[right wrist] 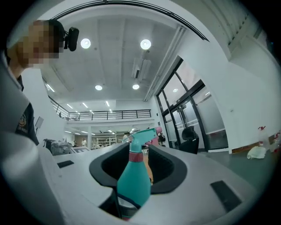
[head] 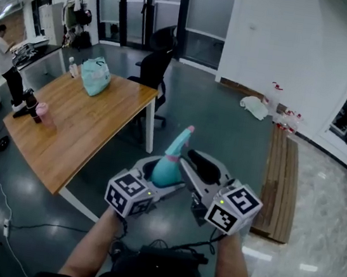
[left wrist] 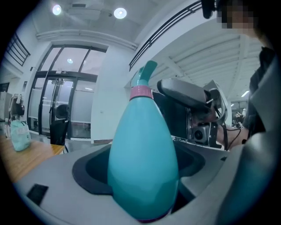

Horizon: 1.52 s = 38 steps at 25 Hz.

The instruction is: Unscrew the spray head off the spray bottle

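Note:
A teal spray bottle (head: 169,169) with a pink collar (left wrist: 141,92) and a teal spray head (head: 184,137) is held up in the air, head pointing away from me. My left gripper (head: 156,180) is shut on the bottle's wide body (left wrist: 142,167). The right gripper (head: 198,170) stands close on the bottle's right, jaws open. In the right gripper view the bottle (right wrist: 134,184) rises between its dark pads (right wrist: 164,169), and a gap shows on each side of the collar (right wrist: 135,157) and spray head (right wrist: 141,136).
A wooden table (head: 92,123) at the left carries a teal bag (head: 94,75) and a pink cup (head: 41,111). A black office chair (head: 154,68) stands behind it. Wooden planks (head: 280,175) lie on the floor at right. A person (head: 3,53) stands far left.

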Motion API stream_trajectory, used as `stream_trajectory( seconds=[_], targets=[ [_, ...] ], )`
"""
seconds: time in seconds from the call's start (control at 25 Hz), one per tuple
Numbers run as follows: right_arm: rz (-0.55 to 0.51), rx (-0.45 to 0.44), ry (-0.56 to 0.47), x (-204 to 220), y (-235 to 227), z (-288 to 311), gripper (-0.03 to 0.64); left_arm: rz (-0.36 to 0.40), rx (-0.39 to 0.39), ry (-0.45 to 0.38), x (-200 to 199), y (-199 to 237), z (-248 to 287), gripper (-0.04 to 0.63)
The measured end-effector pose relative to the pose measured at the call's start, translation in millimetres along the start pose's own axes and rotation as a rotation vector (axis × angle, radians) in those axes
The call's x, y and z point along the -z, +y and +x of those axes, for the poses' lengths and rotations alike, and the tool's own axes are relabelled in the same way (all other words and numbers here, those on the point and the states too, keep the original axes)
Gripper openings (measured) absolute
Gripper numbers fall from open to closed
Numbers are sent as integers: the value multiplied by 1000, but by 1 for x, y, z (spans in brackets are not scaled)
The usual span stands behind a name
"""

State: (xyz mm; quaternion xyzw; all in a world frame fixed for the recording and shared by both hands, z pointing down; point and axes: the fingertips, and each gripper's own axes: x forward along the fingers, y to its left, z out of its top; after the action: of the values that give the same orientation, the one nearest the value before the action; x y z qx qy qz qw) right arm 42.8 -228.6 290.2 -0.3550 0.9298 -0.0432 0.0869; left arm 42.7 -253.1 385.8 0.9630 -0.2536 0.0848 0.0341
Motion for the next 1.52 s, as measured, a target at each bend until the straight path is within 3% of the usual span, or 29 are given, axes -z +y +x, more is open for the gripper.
stream_trajectory(
  seconds=[0.16,0.6,1.52],
  targets=[
    [20,-26,29,8,4,11,158,18,-24,-8,-2,1,0,411],
    [-13,-63,51,16,11,12,138,100,-50,26,3,-10,-1,411],
    [5,-311,100,19,35,-4,130,88,250,38,8,-43,-22,408]
  ],
)
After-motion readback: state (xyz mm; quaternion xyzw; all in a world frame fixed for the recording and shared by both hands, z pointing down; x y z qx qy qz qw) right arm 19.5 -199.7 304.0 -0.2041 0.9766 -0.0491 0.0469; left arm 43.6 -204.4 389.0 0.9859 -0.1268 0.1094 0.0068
